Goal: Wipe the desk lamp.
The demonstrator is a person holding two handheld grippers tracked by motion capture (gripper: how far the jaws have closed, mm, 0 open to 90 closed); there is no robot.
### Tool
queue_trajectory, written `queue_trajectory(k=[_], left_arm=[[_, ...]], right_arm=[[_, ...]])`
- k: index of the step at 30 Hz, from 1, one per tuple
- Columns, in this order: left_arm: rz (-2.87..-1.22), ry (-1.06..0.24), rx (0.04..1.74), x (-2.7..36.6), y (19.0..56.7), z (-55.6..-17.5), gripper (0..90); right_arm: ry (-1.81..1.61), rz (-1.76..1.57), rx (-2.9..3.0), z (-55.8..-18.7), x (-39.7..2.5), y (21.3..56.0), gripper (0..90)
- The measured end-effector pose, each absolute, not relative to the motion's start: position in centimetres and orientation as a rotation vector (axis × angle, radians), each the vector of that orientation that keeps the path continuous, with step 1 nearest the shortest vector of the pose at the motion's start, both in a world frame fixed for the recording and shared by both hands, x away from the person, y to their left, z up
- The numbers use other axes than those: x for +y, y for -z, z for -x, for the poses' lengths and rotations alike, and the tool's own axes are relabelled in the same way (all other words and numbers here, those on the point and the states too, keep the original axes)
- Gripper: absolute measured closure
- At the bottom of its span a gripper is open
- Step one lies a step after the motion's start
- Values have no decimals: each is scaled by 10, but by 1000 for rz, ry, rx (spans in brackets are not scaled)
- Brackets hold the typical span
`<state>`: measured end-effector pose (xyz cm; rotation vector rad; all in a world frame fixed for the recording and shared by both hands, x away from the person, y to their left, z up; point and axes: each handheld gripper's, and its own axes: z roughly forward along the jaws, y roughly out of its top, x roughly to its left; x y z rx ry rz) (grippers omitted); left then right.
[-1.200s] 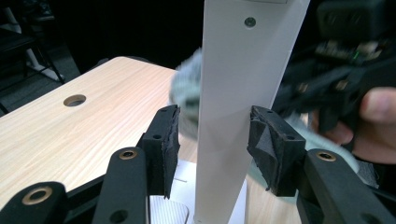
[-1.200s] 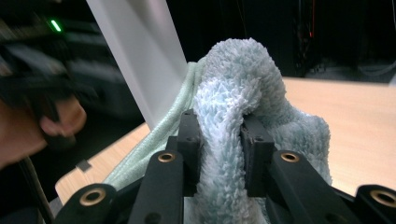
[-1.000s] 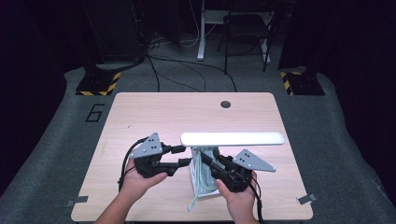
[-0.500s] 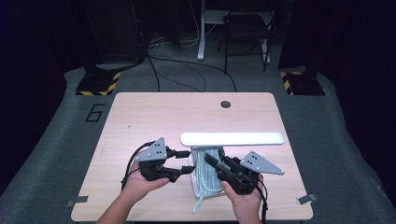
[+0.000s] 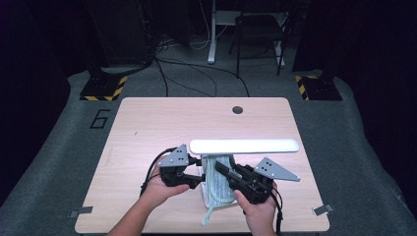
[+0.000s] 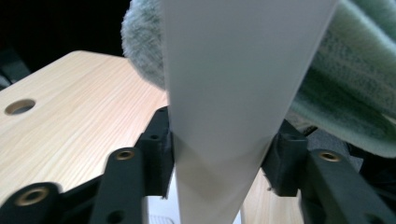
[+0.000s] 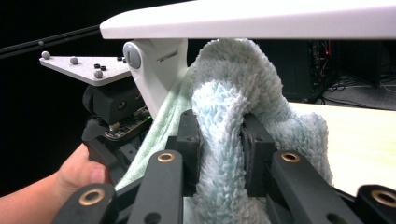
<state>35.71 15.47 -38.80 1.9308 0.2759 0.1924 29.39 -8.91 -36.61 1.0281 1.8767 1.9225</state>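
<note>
Towel (image 7: 224,116): soft, light, thick pale-green terry; likely compresses and slumps under any grip, so holds best where a fold doubles it up. Drapes and drags rather than slides; no risk of breakage.
Towel grip point: a raised fold or the edge nearest the lamp upright, not the flat middle, judged from how the pile bunches between the pads.
Right gripper (image 7: 219,140): pinching a humped fold of the towel, pads pressed into the pile from both sides, just in front of the lamp upright.
Right gripper from above (image 5: 233,173): held by the right hand (image 5: 258,209), jaws aimed toward the lamp upright across the towel's top.
Towel position (image 5: 219,184): flat on the table (image 5: 147,128) directly beneath the lamp bar, folded into a narrow stack, one loose end trailing toward the near table edge.
Left gripper (image 6: 219,149): closed around the lamp upright (image 6: 224,93), a pad against each side; contact on the right pad partly hidden, so firmness of hold hard to judge.
Left gripper from above (image 5: 195,177): held by the left hand (image 5: 160,189), just left of the lamp upright, touching the towel's left side or very near it.
Lamp upright: stiff, smooth white plastic; probably slippery under the pads, likely to pivot at its hinge.
Lamp bar (image 5: 244,146): long white head above the towel's far end, lit, level with the table.
Beyond the lamp: a round cable hole (image 5: 238,109) near the far table edge.
</note>
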Motion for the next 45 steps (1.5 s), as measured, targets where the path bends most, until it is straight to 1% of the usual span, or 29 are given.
queue_trajectory(k=[12,18,27,40,45], left_arm=[[-1902,-268,388,147,390,-343,527],[-1902,-281,413,146,390,-342,527],[-1894,-298,442,144,390,-339,527],[-1900,-309,448,143,390,-338,527],[-1901,-312,453,143,390,-338,527]], right_arm=[[-1962,-992,1832,-293,-89,359,742],[-1975,-981,1790,-293,-90,357,753],[-1939,-1010,1715,-295,-107,360,758],[-1911,-1172,1606,-308,-154,367,758],[-1890,-1133,1633,-301,-148,363,758]])
